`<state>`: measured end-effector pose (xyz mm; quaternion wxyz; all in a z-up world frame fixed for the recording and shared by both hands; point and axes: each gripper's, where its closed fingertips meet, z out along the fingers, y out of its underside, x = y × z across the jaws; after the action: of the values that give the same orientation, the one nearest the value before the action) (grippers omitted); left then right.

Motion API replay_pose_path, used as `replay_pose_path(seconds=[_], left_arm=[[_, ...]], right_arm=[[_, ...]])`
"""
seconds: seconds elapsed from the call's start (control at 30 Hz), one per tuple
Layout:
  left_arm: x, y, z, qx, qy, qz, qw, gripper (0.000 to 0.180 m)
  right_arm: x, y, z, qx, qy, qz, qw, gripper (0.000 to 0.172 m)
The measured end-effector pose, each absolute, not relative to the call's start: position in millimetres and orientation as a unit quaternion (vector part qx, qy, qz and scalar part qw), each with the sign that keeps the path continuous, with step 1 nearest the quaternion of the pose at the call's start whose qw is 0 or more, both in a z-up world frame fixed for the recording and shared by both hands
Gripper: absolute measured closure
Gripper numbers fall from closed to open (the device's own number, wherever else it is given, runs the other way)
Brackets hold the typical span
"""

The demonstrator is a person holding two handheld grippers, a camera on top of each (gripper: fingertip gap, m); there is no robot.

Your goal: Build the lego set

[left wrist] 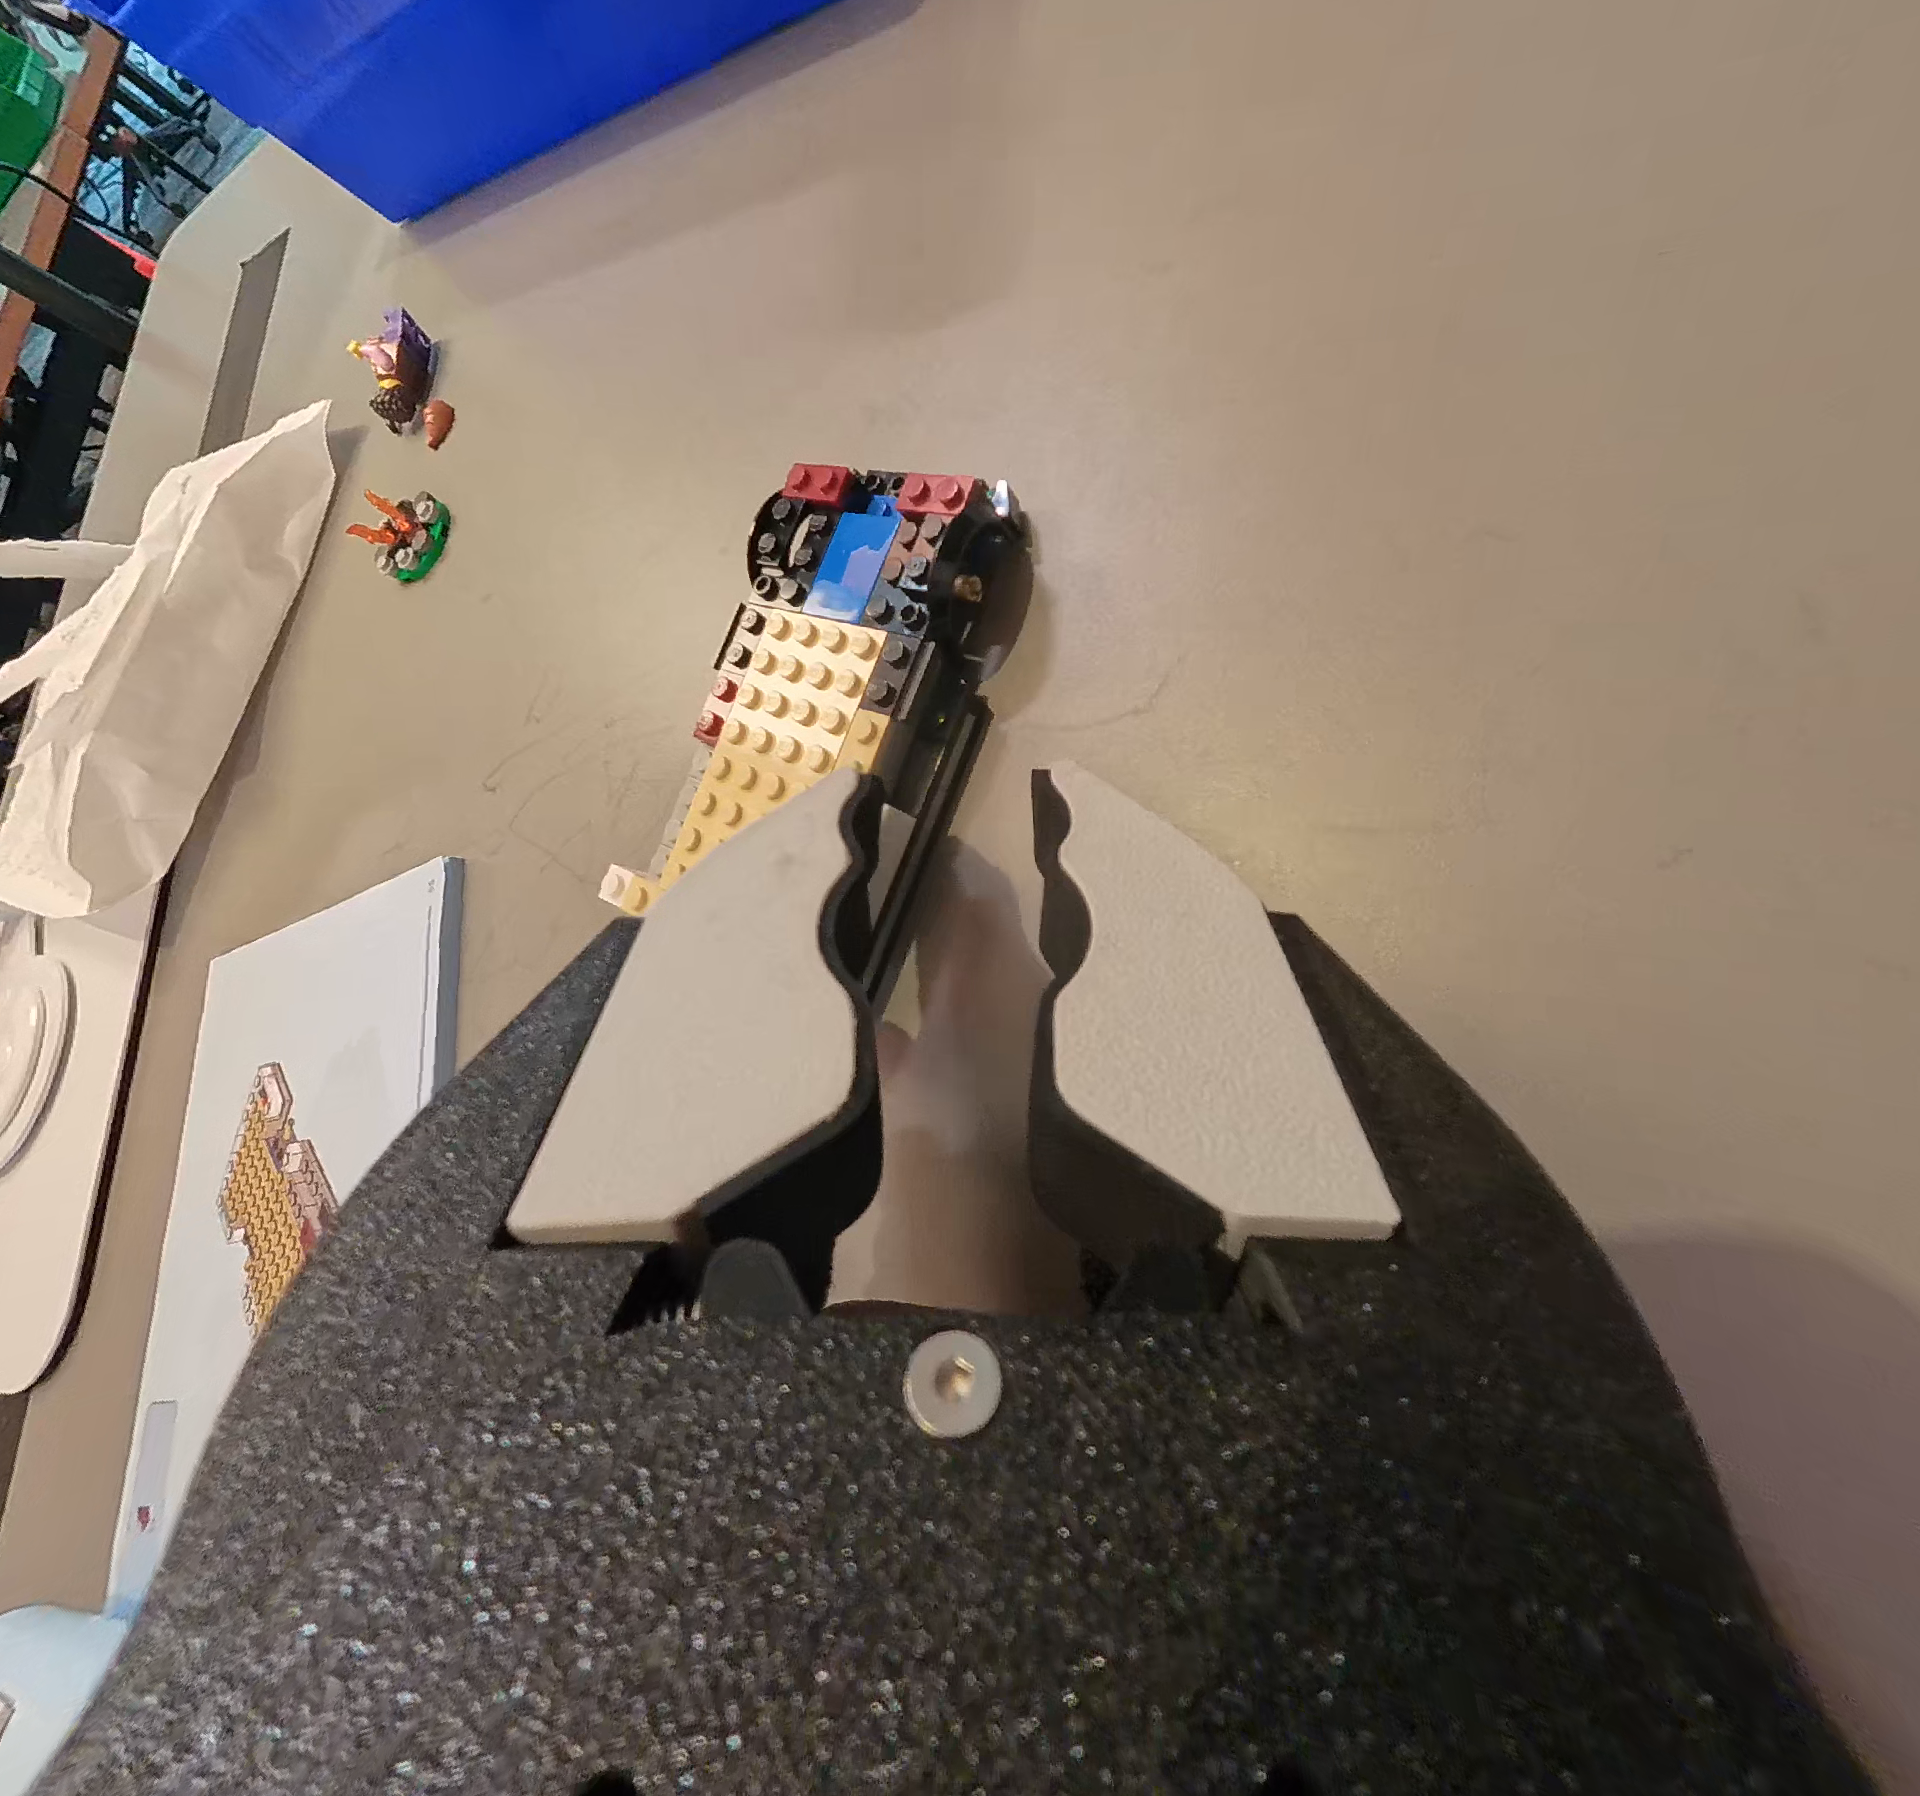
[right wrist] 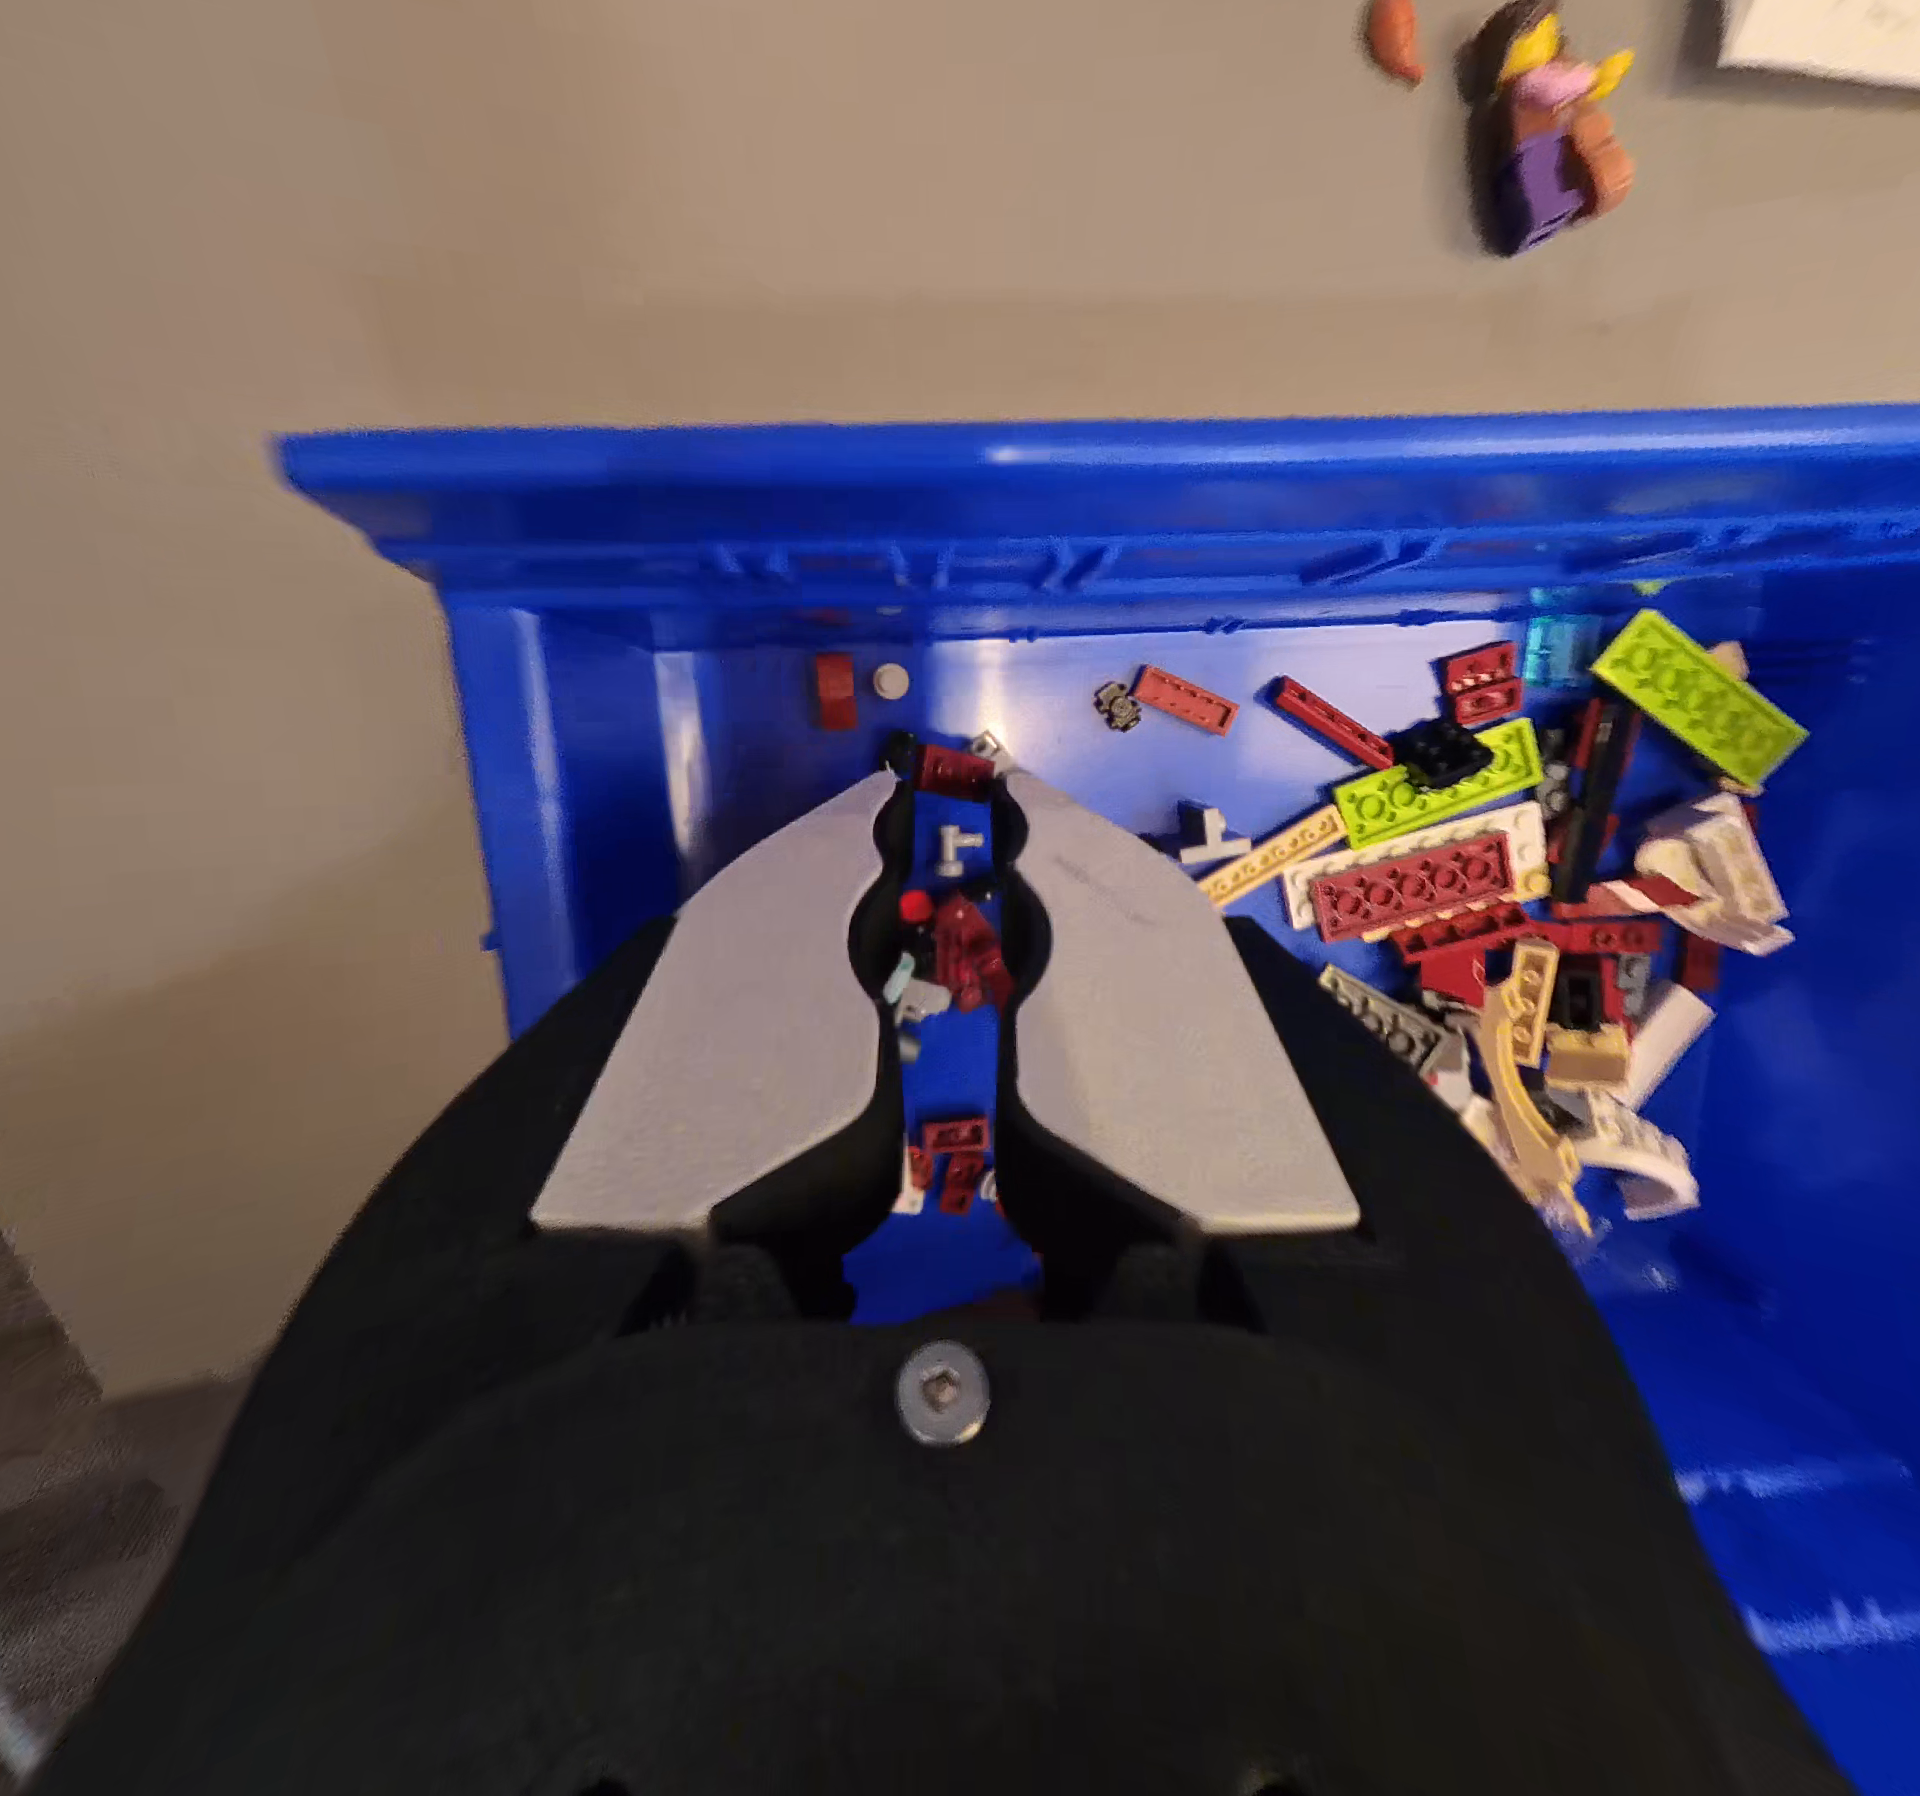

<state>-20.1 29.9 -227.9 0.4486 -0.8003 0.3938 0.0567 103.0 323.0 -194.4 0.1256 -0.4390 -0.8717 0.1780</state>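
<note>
Grey tabletop (left wrist: 1455, 292), bare to right of brick model (left wrist: 821, 697). Left gripper (left wrist: 945, 790) spread, black strip of model between fingers, right pad clear. Right gripper (right wrist: 948, 778) clamped on dark red brick (right wrist: 954, 770) over blue bin (right wrist: 1039, 499). Booklet (left wrist: 332, 1019) writing unreadable.

The surface (left wrist: 1455, 396) was plain beige-grey. The bin (right wrist: 1039, 489) was bright blue. The brick model (left wrist: 821, 697) showed a tan studded deck, black edging, one blue tile and two dark red bricks. Loose bricks (right wrist: 1507, 873) in the bin were dark red, lime green, tan, white and black. The figure (right wrist: 1538, 115) wore purple and pink.
</note>
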Motion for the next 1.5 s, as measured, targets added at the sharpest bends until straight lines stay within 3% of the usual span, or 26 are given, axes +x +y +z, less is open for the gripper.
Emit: replay_pose_path(seconds=[0.27, 0.6, 1.5], left_arm=[[-20.6, 32.5, -225.4, -0.799, 0.394, 0.077, 0.447, 0.146], [-18.9, 34.9, -221.4, -0.796, 0.386, 0.078, 0.46, 0.146], [-22.5, 35.0, -222.9, -0.798, 0.383, 0.077, 0.459, 0.146]], right_arm=[[123.8, 230.3, -129.0, -0.409, -0.849, 0.226, 0.247, 0.158], [38.4, 102.0, -202.7, -0.404, -0.821, 0.32, 0.247, 0.158], [7.3, 90.9, -232.9, -0.407, -0.825, 0.292, 0.262, 0.154]])
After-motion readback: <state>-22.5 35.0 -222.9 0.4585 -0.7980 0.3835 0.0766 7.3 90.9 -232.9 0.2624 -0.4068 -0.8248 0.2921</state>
